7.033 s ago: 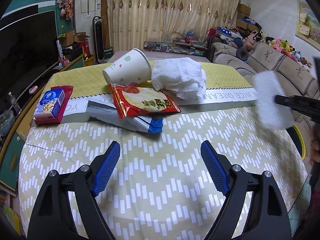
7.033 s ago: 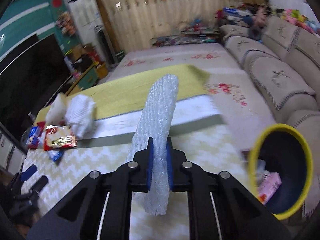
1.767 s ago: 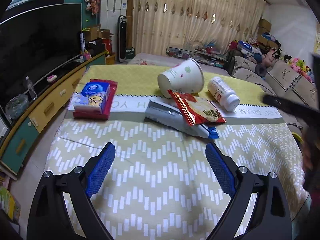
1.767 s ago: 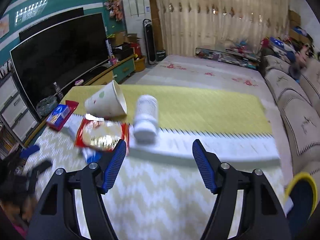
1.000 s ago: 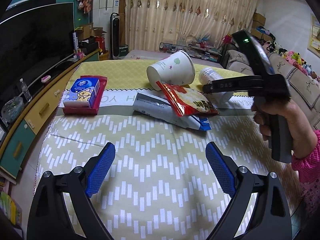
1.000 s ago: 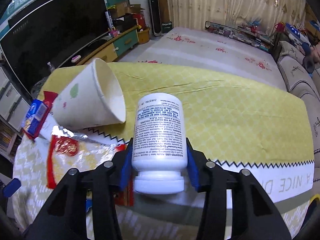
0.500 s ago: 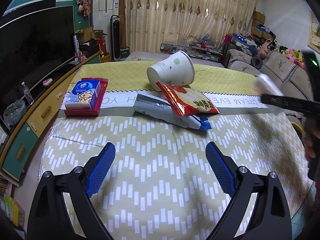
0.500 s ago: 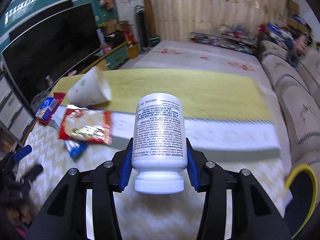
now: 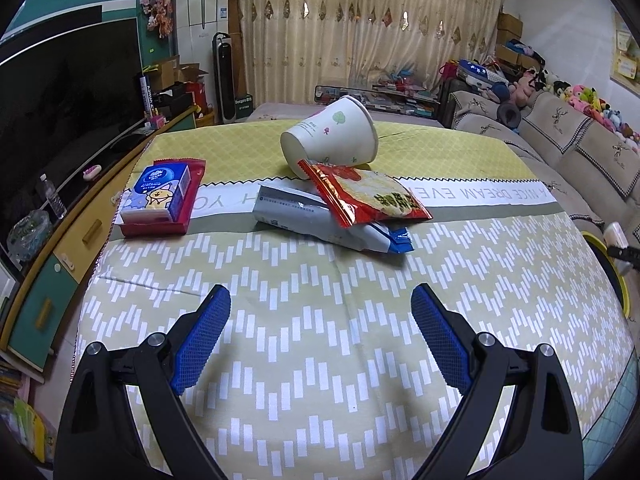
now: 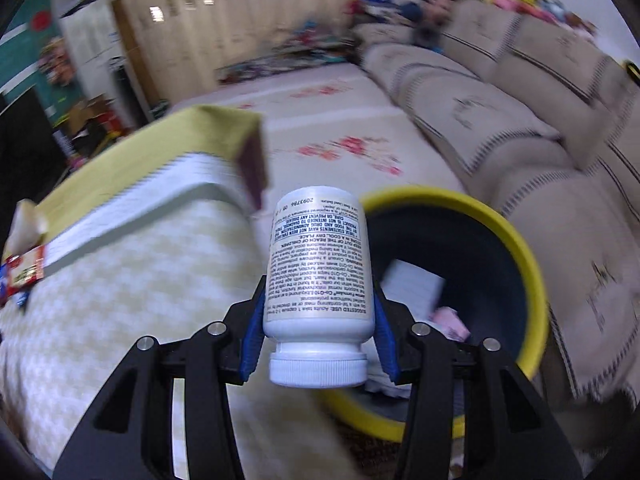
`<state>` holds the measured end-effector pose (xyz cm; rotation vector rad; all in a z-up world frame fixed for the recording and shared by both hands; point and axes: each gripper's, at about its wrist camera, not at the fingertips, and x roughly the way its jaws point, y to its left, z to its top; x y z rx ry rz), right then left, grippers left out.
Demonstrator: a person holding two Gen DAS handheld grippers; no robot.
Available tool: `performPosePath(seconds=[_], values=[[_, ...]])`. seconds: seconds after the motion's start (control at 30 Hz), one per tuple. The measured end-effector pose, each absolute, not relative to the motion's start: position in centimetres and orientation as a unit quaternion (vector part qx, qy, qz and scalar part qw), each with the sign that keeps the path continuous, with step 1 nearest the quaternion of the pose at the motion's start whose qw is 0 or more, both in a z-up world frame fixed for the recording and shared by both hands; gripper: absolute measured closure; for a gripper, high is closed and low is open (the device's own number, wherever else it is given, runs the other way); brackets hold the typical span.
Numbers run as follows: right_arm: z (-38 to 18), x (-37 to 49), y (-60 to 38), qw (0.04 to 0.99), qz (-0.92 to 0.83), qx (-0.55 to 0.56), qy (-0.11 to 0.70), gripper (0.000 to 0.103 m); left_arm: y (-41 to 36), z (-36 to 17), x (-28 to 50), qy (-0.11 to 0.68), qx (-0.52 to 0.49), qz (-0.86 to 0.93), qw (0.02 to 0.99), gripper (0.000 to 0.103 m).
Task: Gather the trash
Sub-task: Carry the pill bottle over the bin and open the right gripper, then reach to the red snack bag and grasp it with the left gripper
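My right gripper (image 10: 318, 312) is shut on a white pill bottle (image 10: 319, 268), cap towards the camera, held at the table's right edge in front of the yellow-rimmed dark bin (image 10: 516, 248). White and pink trash lies inside the bin. In the left wrist view my left gripper (image 9: 320, 320) stands open over the patterned tablecloth (image 9: 312, 360) with nothing between its fingers. Farther back a tipped paper cup (image 9: 332, 136), a red snack packet (image 9: 368, 196) and a white-and-blue wrapper (image 9: 332, 228) lie together. The bottle and the right gripper show blurred at the far right edge (image 9: 620, 244).
A red tray with a blue tissue pack (image 9: 162, 196) sits at the table's left. A beige sofa (image 10: 540, 140) runs right behind the bin. A TV and a low cabinet (image 9: 52, 248) line the left side. Carpeted floor (image 10: 320, 128) lies beyond the table.
My right gripper has lifted the bottle off the table and swung it right, from beside the cup to the bin at the table's edge. The left gripper has stayed put.
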<state>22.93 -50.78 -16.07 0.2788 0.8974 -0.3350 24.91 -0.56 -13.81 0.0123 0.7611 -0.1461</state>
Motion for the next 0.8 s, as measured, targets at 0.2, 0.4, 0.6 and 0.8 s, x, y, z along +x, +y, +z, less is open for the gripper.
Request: performPosePath(seconds=[0.2,0.4,0.6,0.8], values=[[-18.2,22.6,-53.8,0.859,-0.2,0.152,0.447,0.058,-0.7,-13.8,24.8,0.372,0.008,-0.073,0.925,0.013],[-16.7,21.8,-52.2,0.872,-0.193,0.152,0.424,0.055,-0.9,-13.9,24.9,0.375,0.009,-0.073,0.924,0.013],[-14.7,21.1,-45.1,0.905,-0.119,0.13,0.387,0.052,-1.0,-14.3,25.3,0.385,0.004,-0.074,0.92,0.013],[-14.8,21.0,-38.6,0.92,-0.072,0.07,0.378,0.05,-1.2,-13.2,26.3,0.398,-0.001,-0.081,0.914,0.013]])
